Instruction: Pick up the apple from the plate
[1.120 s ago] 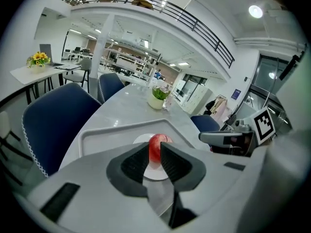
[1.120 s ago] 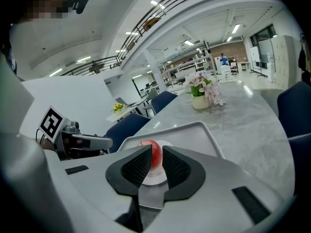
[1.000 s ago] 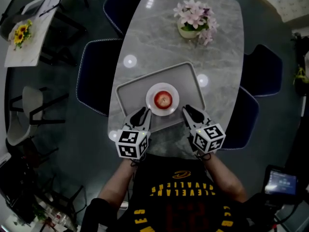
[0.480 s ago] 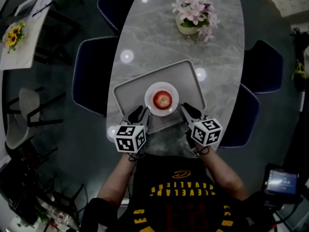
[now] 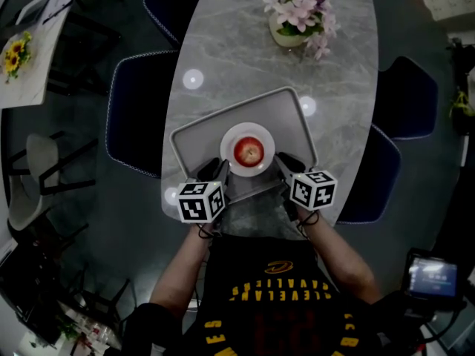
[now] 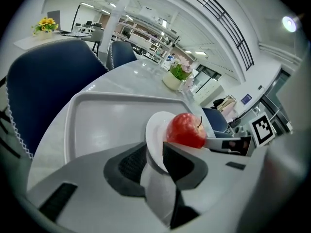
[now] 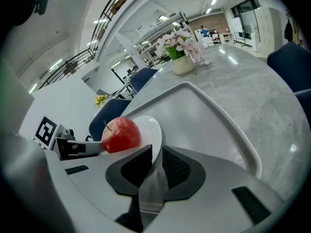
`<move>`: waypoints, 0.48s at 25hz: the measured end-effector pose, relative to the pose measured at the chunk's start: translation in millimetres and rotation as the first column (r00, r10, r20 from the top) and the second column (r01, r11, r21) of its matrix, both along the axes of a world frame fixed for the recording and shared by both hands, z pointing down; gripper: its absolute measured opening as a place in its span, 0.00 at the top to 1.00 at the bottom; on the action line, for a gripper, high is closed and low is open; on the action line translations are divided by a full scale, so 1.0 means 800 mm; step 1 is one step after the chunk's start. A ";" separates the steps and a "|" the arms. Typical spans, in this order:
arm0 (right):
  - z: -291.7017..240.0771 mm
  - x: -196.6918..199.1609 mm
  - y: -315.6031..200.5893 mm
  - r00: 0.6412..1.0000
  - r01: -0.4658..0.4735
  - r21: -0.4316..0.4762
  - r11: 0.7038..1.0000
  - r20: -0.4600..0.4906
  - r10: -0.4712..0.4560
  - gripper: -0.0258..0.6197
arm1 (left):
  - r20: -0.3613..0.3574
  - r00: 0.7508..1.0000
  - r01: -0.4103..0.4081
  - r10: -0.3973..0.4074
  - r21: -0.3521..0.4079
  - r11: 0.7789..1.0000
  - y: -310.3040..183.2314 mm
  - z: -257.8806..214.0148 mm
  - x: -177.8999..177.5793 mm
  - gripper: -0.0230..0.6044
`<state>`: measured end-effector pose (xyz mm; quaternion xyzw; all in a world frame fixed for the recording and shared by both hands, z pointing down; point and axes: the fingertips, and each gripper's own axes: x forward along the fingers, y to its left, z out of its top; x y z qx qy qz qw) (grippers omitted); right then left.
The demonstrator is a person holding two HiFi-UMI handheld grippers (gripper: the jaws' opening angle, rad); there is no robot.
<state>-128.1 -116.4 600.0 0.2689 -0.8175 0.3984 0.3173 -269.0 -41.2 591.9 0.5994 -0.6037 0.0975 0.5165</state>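
Observation:
A red apple (image 5: 249, 151) (image 6: 185, 130) (image 7: 121, 134) sits in the middle of a small white plate (image 5: 236, 135) (image 6: 154, 132) (image 7: 151, 130), which is on a grey tray (image 5: 199, 136) (image 6: 104, 118) (image 7: 206, 113) at the near end of the marble table. My left gripper (image 5: 217, 168) (image 6: 154, 153) is at the plate's near-left rim, and that rim runs into the narrow gap between its jaws. My right gripper (image 5: 285, 163) (image 7: 156, 154) holds the near-right rim the same way. Neither gripper touches the apple.
A pot of pink flowers (image 5: 296, 15) stands at the table's far end. Dark blue chairs (image 5: 133, 113) (image 5: 404, 102) flank the table on both sides. The tray's raised rim (image 5: 256, 99) surrounds the plate. The person's torso is right at the near table edge.
Both grippers have moved inward and forward from beside the tray's near edge onto the plate's rim, one on each side. The apple stays on the plate.

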 end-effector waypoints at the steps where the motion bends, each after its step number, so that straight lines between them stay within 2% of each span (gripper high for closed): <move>1: 0.002 -0.001 0.000 1.000 0.001 -0.010 1.000 -0.006 -0.001 0.88 | -0.002 1.000 0.002 -0.002 -0.005 1.000 0.000 0.002 0.000 0.82; 12: 0.016 -0.009 0.002 0.998 -0.006 -0.105 0.995 -0.067 -0.002 0.88 | -0.040 0.999 -0.004 0.001 -0.071 0.997 0.002 0.017 0.008 0.82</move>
